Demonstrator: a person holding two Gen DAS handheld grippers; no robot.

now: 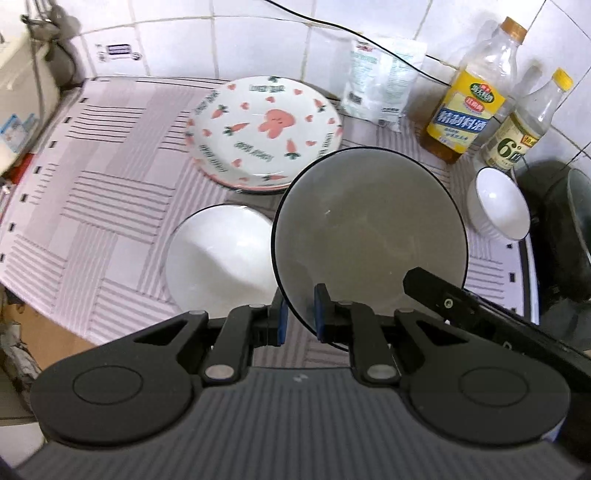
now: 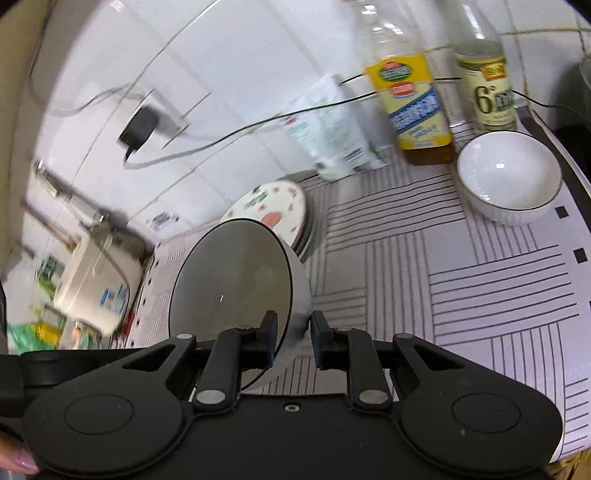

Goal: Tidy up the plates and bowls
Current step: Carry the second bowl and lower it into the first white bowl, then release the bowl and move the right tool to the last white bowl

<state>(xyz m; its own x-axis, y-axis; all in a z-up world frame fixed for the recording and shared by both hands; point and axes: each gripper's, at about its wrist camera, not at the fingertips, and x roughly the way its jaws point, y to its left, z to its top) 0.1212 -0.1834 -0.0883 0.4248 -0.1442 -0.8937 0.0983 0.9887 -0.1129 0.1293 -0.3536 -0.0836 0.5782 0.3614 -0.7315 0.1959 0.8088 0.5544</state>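
Note:
A large black-rimmed bowl with a grey inside (image 1: 369, 236) is held off the striped mat by both grippers. My left gripper (image 1: 299, 319) is shut on its near rim. My right gripper (image 2: 293, 332) grips the rim of the same bowl (image 2: 232, 284) from the other side; its finger (image 1: 439, 291) shows in the left wrist view. A white bowl (image 1: 221, 258) sits on the mat just left of the held bowl. A carrot-and-bunny plate (image 1: 264, 129) tops a small stack behind it. A small white ribbed bowl (image 1: 496, 203) (image 2: 509, 177) stands at the right by the bottles.
Two bottles (image 1: 476, 92) (image 1: 524, 122) and a white pouch (image 1: 384, 81) stand against the tiled wall. A dark pot (image 1: 561, 229) sits at the far right. A cable (image 1: 351, 29) runs along the wall. The mat's front edge (image 1: 74, 314) drops off at the left.

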